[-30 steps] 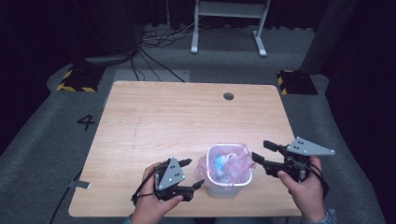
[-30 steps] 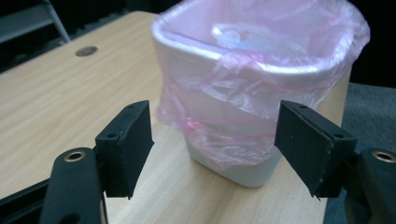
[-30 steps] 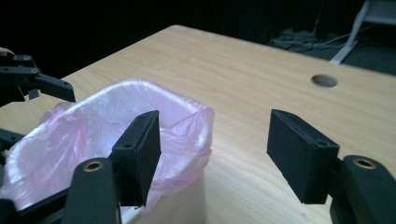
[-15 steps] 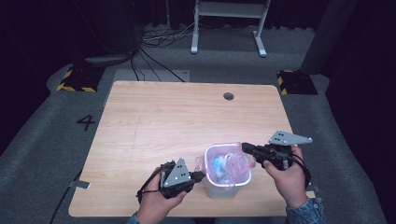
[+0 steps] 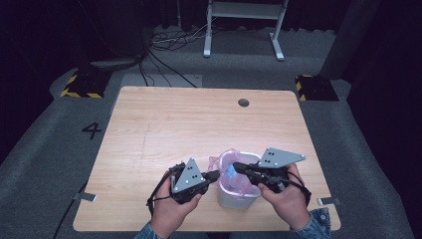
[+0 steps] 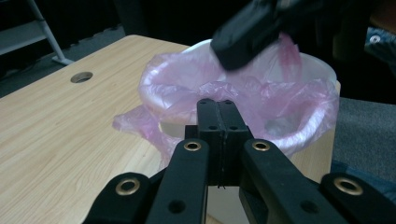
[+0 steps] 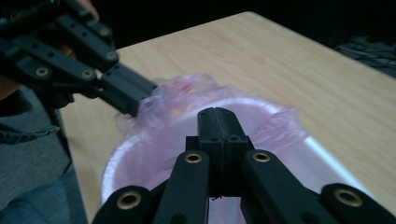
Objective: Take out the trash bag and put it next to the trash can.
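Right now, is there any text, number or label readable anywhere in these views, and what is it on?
"4": a dark number on the grey floor left of the table.
Nothing else reads: the pink bag, the white bin and both grippers carry no legible lettering. The yellow-and-black stripes on the floor blocks are hazard markings, not text.

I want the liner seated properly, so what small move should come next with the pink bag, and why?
Probably draw both grippers apart and outward. The left gripper and right gripper, jaws shut, meet the pink bag at opposite sides of the white bin, whose film sits bunched rather than folded over the rim.
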`<state>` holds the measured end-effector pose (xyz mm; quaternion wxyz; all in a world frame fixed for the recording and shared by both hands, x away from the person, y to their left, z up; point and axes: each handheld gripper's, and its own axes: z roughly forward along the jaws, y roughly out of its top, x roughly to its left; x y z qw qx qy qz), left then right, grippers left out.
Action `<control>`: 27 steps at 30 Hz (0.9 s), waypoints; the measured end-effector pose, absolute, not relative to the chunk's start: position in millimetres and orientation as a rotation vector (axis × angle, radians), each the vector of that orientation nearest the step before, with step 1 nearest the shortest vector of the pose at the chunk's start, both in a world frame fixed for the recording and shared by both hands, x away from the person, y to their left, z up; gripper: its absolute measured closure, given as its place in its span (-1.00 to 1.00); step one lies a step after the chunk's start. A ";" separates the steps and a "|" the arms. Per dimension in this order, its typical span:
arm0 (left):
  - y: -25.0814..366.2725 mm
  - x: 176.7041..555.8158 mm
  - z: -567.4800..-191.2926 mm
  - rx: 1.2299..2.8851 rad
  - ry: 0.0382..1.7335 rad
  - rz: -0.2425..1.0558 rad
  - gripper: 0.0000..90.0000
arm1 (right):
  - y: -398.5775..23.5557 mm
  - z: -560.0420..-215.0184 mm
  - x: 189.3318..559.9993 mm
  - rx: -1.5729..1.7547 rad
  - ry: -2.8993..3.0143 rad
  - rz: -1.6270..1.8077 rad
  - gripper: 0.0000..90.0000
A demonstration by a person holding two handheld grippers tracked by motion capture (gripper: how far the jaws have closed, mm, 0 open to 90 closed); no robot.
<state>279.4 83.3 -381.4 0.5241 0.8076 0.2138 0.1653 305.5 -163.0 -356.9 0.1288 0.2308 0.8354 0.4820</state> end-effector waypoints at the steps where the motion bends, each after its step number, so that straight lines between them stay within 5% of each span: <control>1: 81.9 279.2 -380.9 1.931 0.508 0.395 0.99 | -160.1 -360.4 305.6 0.667 2.450 1.403 1.00; 10: 73.6 283.4 -378.8 1.958 0.508 0.364 0.98 | -151.6 -373.6 301.6 0.676 2.513 1.397 0.94; 15: 80.0 284.2 -376.5 1.931 0.524 0.363 0.98 | -170.8 -359.0 296.7 0.748 2.391 1.454 0.12; 18: 79.4 286.5 -373.9 1.921 0.526 0.361 0.98 | -188.2 -345.2 295.5 0.778 2.315 1.471 -0.19; 27: 73.5 290.0 -366.5 1.932 0.513 0.363 0.98 | -232.0 -350.3 300.7 0.937 2.297 1.398 -0.33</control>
